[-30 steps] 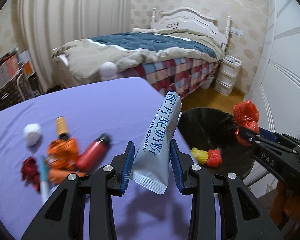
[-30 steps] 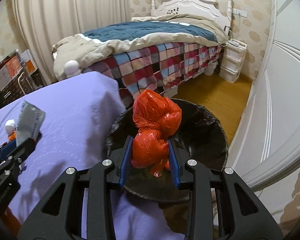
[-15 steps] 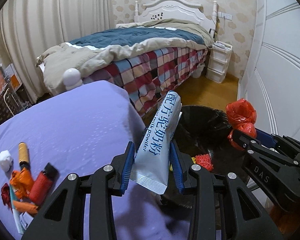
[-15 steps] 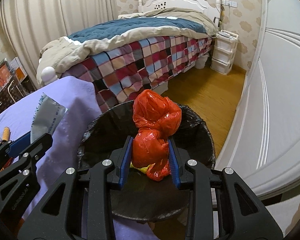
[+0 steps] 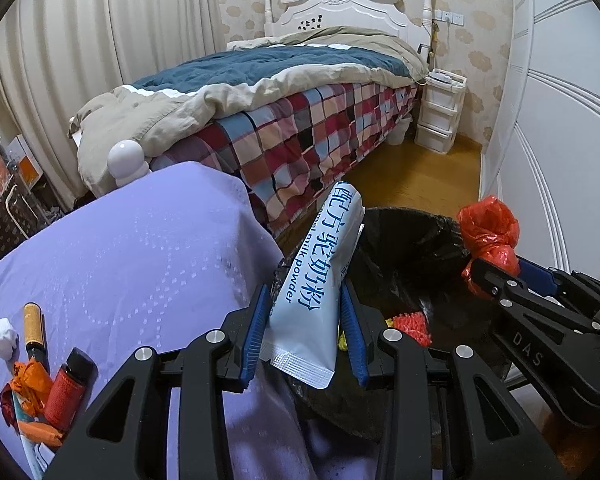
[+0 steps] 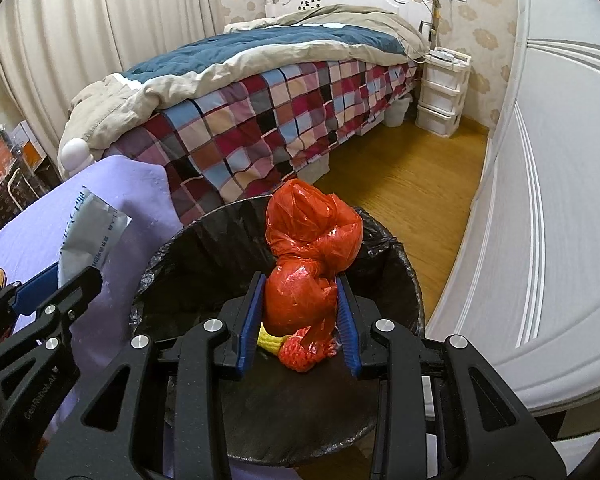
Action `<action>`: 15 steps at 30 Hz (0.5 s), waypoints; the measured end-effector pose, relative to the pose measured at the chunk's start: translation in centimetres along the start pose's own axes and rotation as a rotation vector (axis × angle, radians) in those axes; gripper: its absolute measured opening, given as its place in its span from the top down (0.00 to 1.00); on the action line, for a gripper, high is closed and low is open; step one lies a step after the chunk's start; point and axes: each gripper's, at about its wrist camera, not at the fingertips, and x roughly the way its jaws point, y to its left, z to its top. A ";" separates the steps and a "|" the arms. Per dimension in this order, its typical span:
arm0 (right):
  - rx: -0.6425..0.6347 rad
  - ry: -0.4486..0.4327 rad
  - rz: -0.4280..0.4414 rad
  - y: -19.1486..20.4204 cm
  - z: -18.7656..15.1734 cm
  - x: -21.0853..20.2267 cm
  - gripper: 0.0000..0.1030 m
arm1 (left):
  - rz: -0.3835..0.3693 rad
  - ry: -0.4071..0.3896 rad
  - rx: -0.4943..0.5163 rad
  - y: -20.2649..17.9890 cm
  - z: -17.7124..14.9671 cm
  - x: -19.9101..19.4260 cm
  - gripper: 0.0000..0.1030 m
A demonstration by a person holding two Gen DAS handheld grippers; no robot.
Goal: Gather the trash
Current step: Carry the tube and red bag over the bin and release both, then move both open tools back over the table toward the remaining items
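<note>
Where the red bag (image 6: 308,264) hangs, bin (image 6: 396,256) contents are half hidden.

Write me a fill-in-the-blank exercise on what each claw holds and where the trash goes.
1. The right claw is clamped on a crumpled ____ plastic bag.
2. The left claw grips a pale blue sachet printed "milk ____".
3. The round bin under the bag is lined with ____ plastic.
4. The leftover trash pile lies on a ____ cloth.

Missing words: red; powder; black; purple
</note>
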 end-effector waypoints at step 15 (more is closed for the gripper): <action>0.034 -0.033 -0.026 -0.5 -0.1 -1.3 0.41 | 0.027 -0.035 -0.021 0.6 -0.5 -1.6 0.26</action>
